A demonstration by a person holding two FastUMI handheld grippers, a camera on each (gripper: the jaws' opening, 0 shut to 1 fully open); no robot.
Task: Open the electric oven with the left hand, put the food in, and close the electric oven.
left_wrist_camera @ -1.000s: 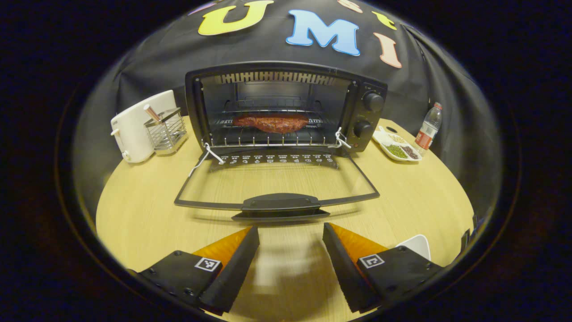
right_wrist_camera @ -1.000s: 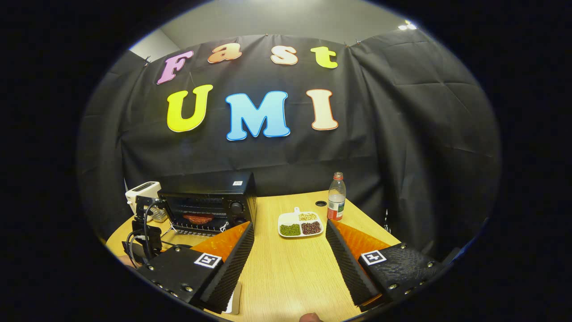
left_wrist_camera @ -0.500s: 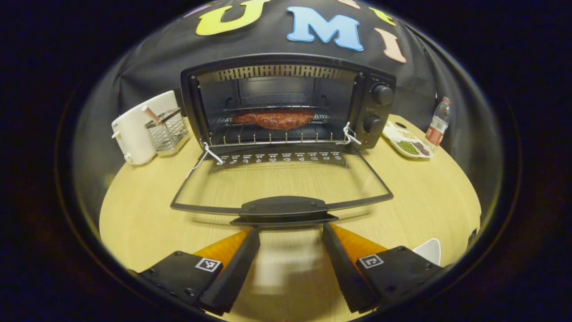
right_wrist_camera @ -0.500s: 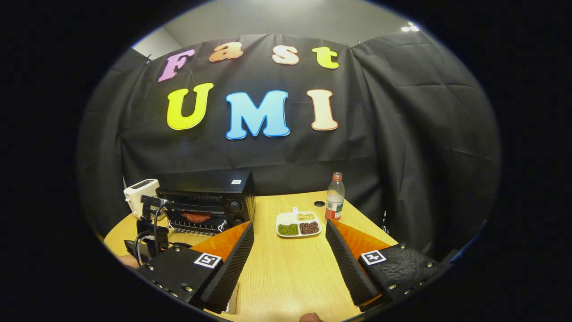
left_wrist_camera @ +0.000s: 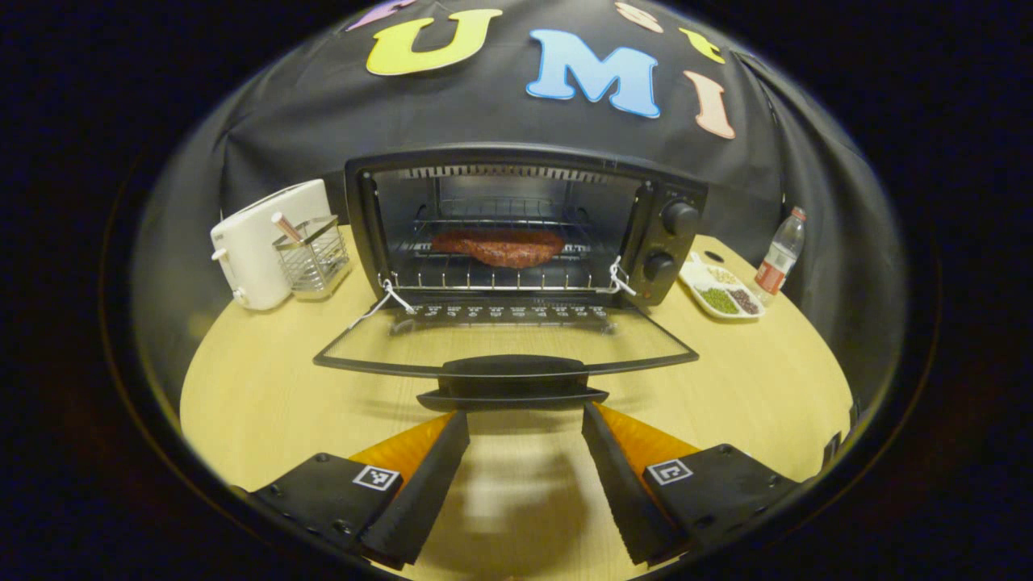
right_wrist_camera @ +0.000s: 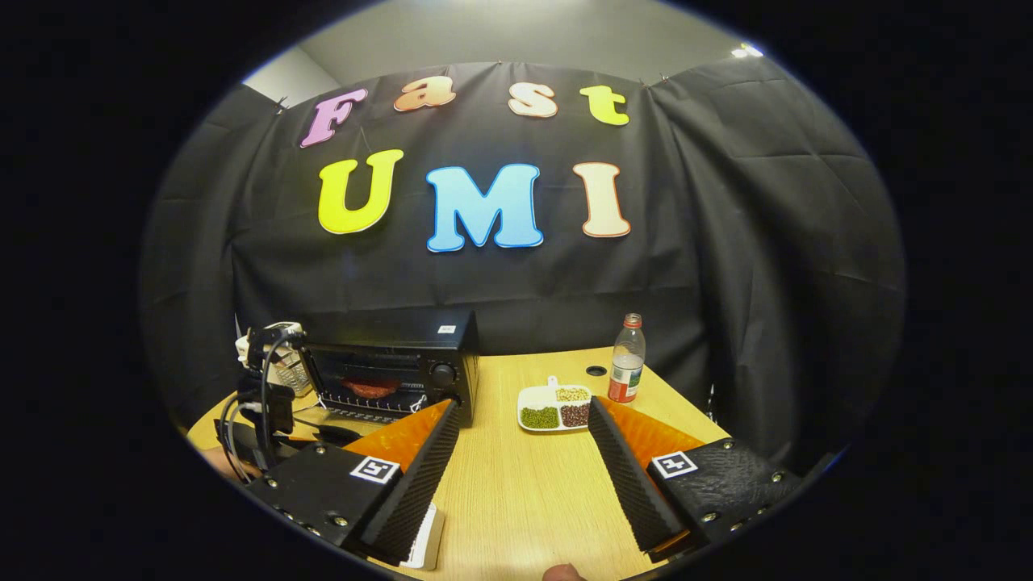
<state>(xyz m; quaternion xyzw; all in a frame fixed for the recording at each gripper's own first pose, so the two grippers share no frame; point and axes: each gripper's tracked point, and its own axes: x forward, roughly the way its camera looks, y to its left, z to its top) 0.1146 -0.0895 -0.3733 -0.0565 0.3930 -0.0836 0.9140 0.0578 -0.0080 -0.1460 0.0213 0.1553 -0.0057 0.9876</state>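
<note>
Left gripper [left_wrist_camera: 524,428] low before oven door handle [left_wrist_camera: 513,379] — fingers spread, empty; right gripper [right_wrist_camera: 523,428] likewise; one meat piece [left_wrist_camera: 499,246] on rack.

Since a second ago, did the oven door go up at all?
Yes. In the left gripper view the oven door has tipped up a little: its handle sits nearer the fixed oven opening, with the open left gripper just below it.

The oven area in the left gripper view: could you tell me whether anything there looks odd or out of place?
White string is knotted at both front corners of the oven rack, which looks improvised; otherwise nothing stands out.
</note>
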